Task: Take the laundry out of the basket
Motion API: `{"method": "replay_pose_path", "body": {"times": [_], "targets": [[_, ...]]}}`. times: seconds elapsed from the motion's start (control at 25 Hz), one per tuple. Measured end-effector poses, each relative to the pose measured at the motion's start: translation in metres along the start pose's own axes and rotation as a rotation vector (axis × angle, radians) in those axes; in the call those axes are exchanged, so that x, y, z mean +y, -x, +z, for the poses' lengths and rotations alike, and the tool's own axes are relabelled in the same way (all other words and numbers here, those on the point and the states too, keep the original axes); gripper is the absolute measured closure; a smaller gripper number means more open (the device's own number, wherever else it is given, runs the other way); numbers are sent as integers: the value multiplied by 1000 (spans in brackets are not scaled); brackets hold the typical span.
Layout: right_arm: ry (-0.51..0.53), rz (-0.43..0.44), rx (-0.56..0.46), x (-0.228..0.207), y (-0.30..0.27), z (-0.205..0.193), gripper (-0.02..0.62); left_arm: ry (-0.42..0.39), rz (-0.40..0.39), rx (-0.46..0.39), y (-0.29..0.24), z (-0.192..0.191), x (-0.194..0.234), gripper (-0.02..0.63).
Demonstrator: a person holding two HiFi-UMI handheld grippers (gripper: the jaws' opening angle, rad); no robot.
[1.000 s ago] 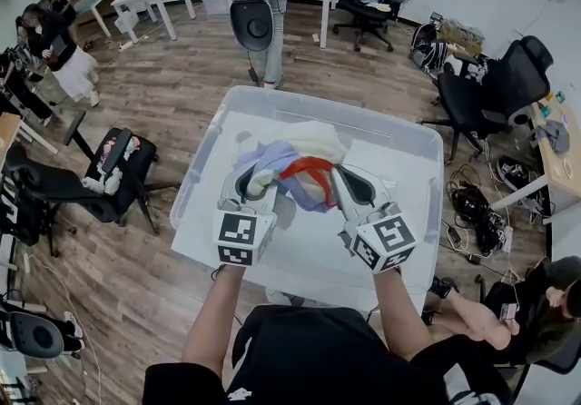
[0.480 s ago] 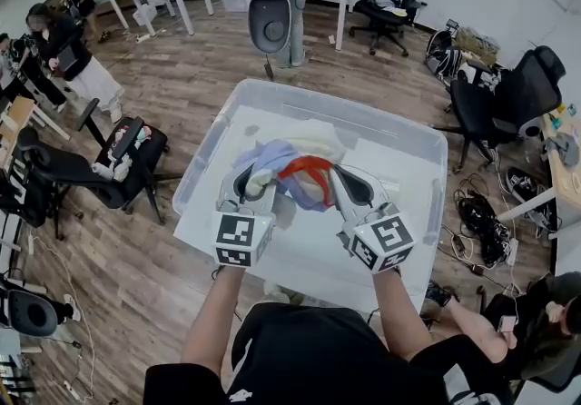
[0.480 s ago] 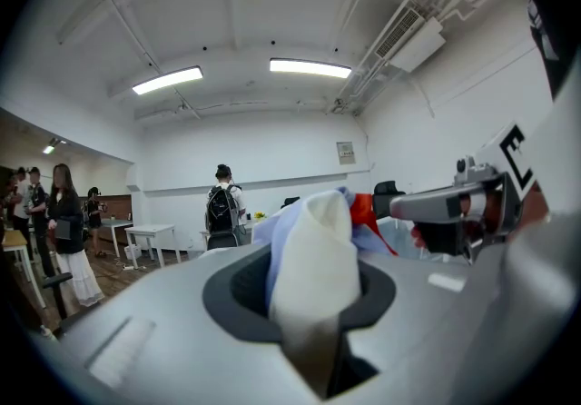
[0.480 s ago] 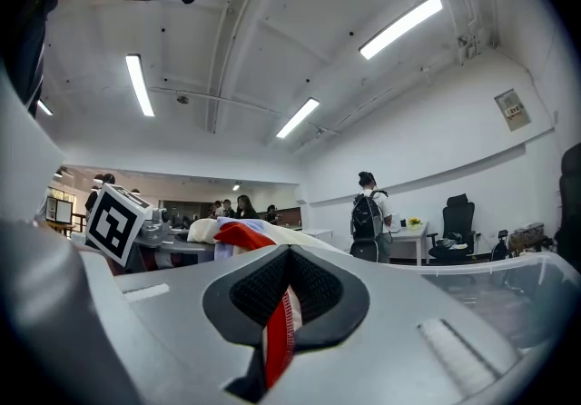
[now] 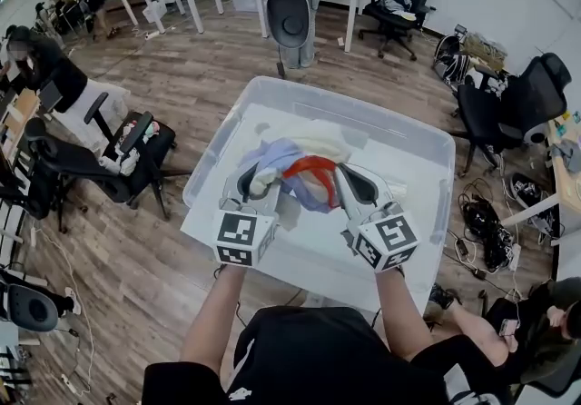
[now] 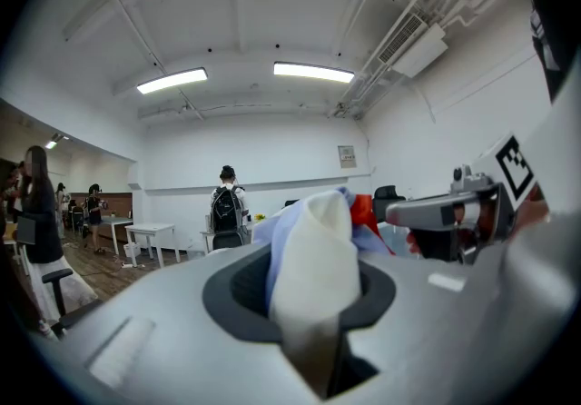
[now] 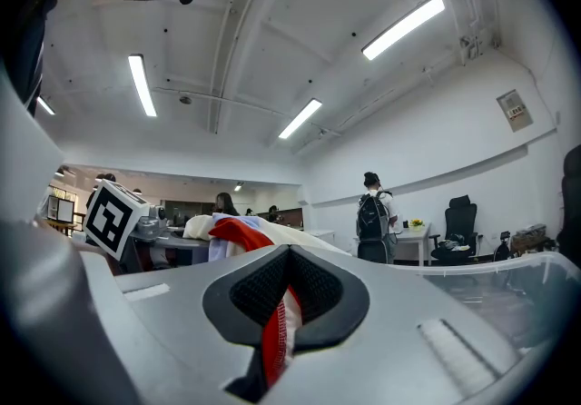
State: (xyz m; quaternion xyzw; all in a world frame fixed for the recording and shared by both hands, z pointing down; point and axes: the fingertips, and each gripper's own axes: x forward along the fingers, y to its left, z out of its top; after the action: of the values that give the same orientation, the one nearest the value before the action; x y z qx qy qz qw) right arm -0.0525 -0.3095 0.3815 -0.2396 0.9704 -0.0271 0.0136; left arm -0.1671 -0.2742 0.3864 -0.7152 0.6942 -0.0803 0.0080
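My left gripper (image 5: 256,183) is clamped on a fold of cream cloth (image 6: 313,253), which bulges up out of the pinch between its dark pads and trails on ahead of the tips. My right gripper (image 5: 345,178) is likewise closed on fabric: a strip of red cloth (image 7: 272,335) with a white edge, nipped between its pads. The two grippers stand side by side, pointing away from me and roughly level. The laundry (image 5: 304,172) is bunched in the gap between them. The cream fold sits at my left tips, with a lavender-blue cloth (image 5: 277,158) just inboard of it. The red band arches across to my right tips, and more cream fabric is heaped just beyond both. All of it sits over the middle of the basket (image 5: 214,151), a clear plastic tub whose walls surround both grippers' tips, with its far rim well ahead of them. Pale bare floor of the tub shows to the right of my right gripper. I cannot tell whether the bundle's underside touches that floor.
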Motion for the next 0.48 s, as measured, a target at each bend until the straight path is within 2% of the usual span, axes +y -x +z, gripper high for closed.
{"method": "replay_pose_path", "body": {"times": [0.48], "targets": [[27,-52,-13,44,10,9,595,30,-37,-42,45,8,15,503]]}}
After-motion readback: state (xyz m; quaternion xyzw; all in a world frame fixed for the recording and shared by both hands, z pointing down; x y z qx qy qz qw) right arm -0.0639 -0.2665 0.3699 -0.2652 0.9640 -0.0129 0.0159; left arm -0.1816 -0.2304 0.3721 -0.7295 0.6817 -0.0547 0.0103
